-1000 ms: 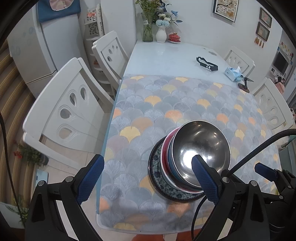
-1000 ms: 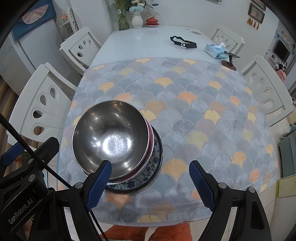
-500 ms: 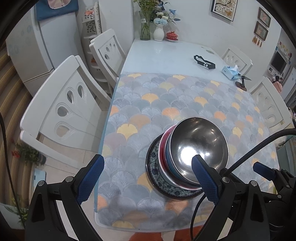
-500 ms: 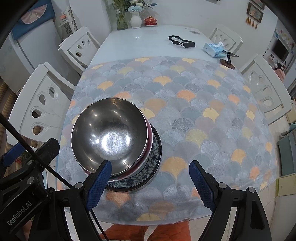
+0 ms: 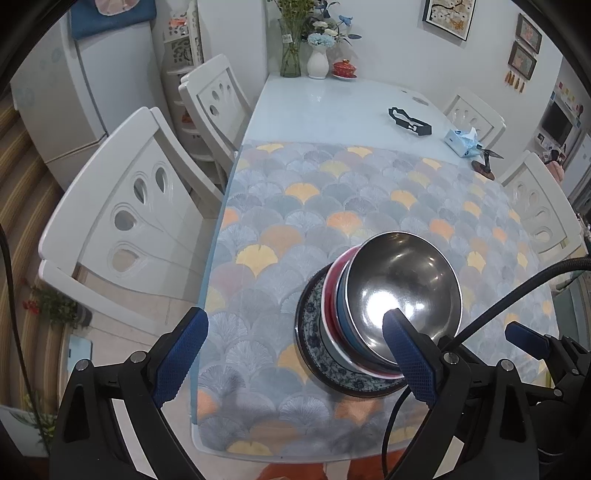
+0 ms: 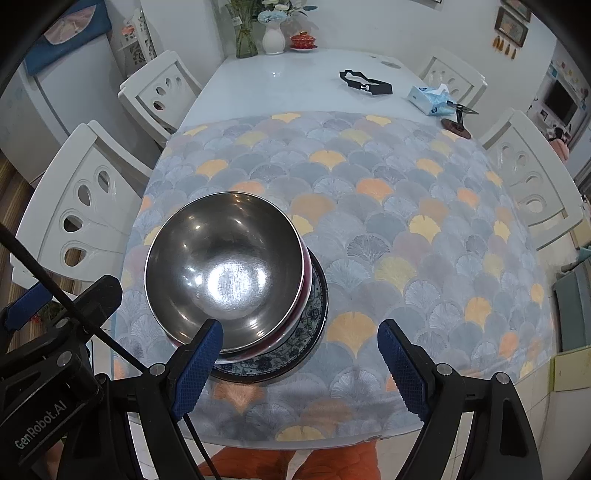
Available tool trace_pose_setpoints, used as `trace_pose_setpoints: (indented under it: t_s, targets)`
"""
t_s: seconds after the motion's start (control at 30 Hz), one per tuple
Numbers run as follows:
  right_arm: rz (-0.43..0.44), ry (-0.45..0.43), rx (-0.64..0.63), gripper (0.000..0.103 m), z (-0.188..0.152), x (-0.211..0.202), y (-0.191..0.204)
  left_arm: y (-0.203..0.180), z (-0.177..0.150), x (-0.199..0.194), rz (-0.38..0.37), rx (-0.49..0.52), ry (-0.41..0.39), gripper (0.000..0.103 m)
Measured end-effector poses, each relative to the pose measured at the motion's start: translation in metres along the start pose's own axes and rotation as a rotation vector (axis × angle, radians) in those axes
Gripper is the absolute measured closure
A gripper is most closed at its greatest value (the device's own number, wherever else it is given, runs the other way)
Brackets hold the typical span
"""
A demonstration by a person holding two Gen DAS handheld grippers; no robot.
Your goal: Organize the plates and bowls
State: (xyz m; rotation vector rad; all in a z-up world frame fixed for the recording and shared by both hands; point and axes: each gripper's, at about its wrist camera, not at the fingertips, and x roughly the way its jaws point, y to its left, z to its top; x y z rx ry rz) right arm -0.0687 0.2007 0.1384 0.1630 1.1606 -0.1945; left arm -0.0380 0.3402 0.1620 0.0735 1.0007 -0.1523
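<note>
Here we have the stack near the near edge of the table, left of centre on the patterned cloth. On top sits the steel bowl, and we can see right into it: nothing inside but a bright glare on the bottom. It nests in a blue bowl, and that one in a red bowl; only their rims and sides peek out from the left wrist view. Under all three lies the blue-and-white plate, flat on the cloth, its flowered rim showing round the near and right side.

Our left gripper hangs over the near left corner, jaws spread wide and holding nothing; its right finger crosses in front of the steel bowl's near rim, but whether it touches we can't tell. Our right gripper is spread just as wide, nothing between the pads; its left finger overlaps the near edge of the stack, the right one hangs over bare cloth.

Moving out: the far half of the table is bare white. A black frame-like thing lies there, a tissue pack to its right. At the far end stand a glass vase with stems, a white vase with flowers, and a small red lidded pot. White chairs line both sides.
</note>
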Motion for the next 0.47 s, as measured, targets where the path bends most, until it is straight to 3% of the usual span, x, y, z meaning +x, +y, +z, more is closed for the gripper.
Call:
trace_pose_setpoints:
  t_s: [0.33,0.47]
  targets:
    - [0.003,0.001,-0.007,0.019,0.0018,0.0005,0.0039,0.0036,0.004,0.0015,0.034,0.0,-0.008,0.008]
    - [0.007,0.006,0.001,0.019,0.0025,0.0013,0.0043,0.0027,0.0042,-0.006,0.063,0.017,-0.061,0.008]
